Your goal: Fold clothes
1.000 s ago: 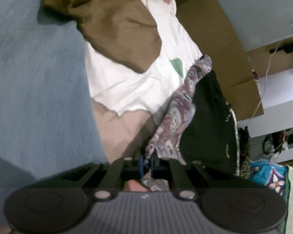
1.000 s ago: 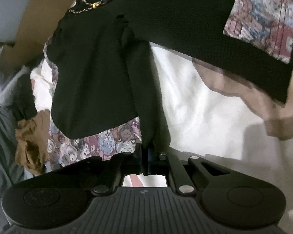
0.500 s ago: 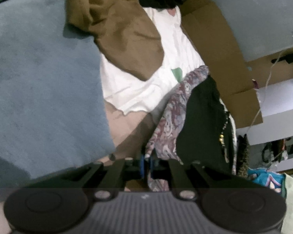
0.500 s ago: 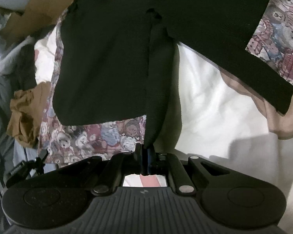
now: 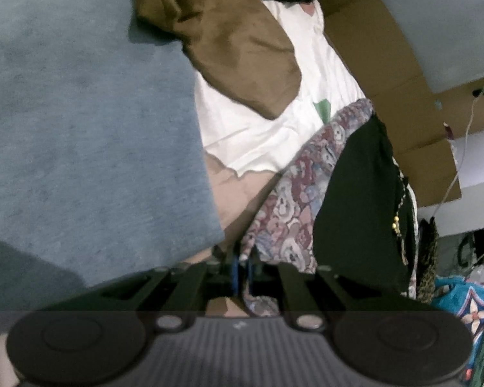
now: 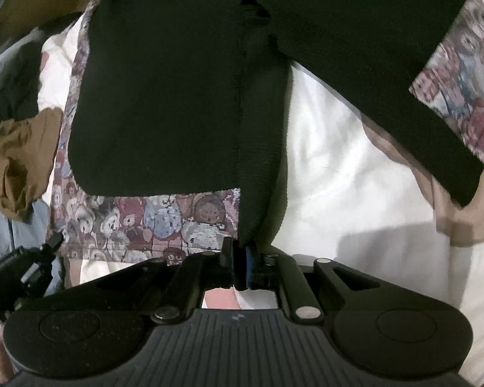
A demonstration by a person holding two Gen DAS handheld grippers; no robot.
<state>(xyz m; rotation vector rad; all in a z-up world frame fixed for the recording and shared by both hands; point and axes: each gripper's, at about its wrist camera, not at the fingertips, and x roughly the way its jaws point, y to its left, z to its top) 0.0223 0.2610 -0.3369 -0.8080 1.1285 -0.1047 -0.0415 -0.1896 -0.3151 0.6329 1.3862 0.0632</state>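
Fingers pinch a black sweater with bear-patterned panels.

From the left wrist view, the brown garment lay toward twelve o'clock on the white sheet. The blanket spread at nine o'clock, the patterned-and-black sweater at three o'clock, and cardboard beyond it at one o'clock.

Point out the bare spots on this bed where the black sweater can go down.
Freest: white sheet right of the black sweater, bordered by a pink cloth. Also the blue blanket, left of the brown garment. Crowded: the patterned fabric and beyond.
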